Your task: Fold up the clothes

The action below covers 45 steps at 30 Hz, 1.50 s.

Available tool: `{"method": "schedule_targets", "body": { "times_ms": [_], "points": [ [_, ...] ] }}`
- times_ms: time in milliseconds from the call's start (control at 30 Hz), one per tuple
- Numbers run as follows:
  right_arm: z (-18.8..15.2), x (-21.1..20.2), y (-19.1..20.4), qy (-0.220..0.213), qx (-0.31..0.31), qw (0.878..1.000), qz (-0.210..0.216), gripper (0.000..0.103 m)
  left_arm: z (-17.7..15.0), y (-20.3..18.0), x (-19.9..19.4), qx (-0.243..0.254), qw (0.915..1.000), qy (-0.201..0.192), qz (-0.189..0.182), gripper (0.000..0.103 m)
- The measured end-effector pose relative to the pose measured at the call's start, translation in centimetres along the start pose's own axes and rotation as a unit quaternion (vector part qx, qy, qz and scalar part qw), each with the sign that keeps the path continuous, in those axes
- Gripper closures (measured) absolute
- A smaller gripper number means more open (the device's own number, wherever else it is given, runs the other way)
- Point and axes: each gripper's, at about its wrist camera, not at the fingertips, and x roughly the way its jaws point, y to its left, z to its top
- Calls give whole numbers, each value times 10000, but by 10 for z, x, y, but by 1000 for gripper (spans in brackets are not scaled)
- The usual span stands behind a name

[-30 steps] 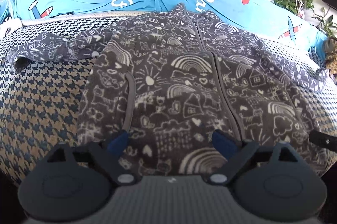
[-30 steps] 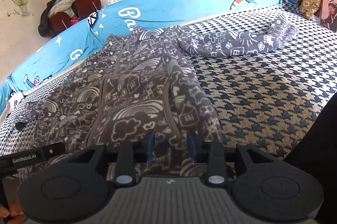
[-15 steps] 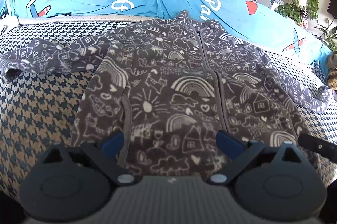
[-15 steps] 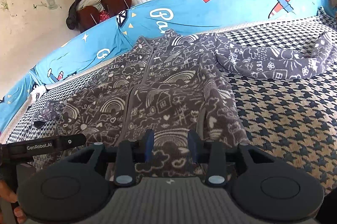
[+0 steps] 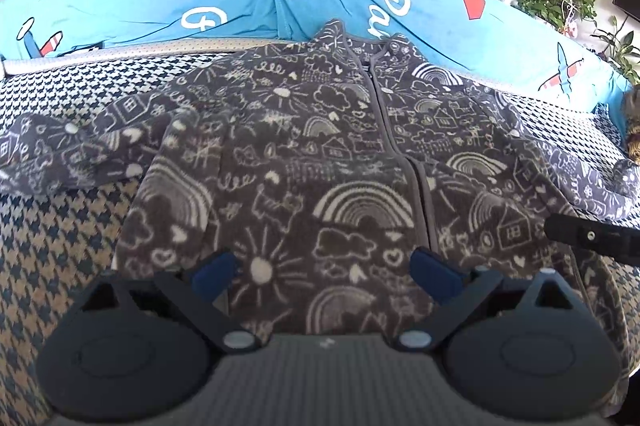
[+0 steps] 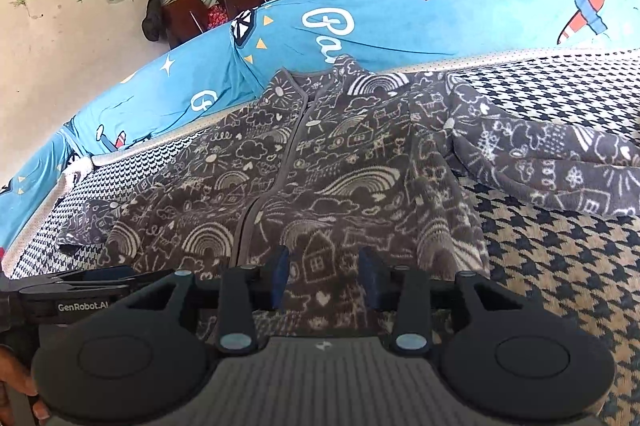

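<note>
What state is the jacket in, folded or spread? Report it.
Spread. The jacket lies flat, front up, on the houndstooth cover, zip closed, both sleeves stretched out sideways; no fold made yet.

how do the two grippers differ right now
The left gripper has its fingers spread wide; the right gripper has them closer together, still open. The left hangs over the jacket on the left of the zip, the right over the front panel on the other side. Both hover near the hem, holding nothing.
</note>
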Motion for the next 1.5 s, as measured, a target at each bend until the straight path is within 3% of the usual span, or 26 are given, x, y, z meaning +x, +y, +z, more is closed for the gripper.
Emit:
{"method": "schedule_targets", "body": {
  "times_ms": [500, 700, 767, 833, 1200, 1367, 1500],
  "points": [
    [35, 50, -15, 43, 32, 9999, -123, 64, 10, 13, 28, -322, 9994, 39, 126, 0],
    [34, 61, -30, 118, 179, 9985, -498, 64, 7, 15, 29, -351, 9993, 15, 131, 0],
    [32, 63, -41, 206, 327, 9954, -880, 68, 7, 17, 28, -366, 9992, -20, 132, 0],
    [31, 62, -51, 224, 536, 9934, -985, 83, 7, 19, 27, -408, 9991, -50, 106, 0],
    [32, 56, -53, 244, 558, 9909, -1203, 93, 9, 24, 19, -532, 9983, -217, 66, 0],
    [32, 57, -46, 285, 447, 9904, -1281, 89, 15, 30, 13, -686, 9970, -354, 43, 0],
    [32, 55, -34, 249, 301, 9920, -1200, 70, 27, 34, 13, -848, 9955, -428, -73, 0]
  ]
}}
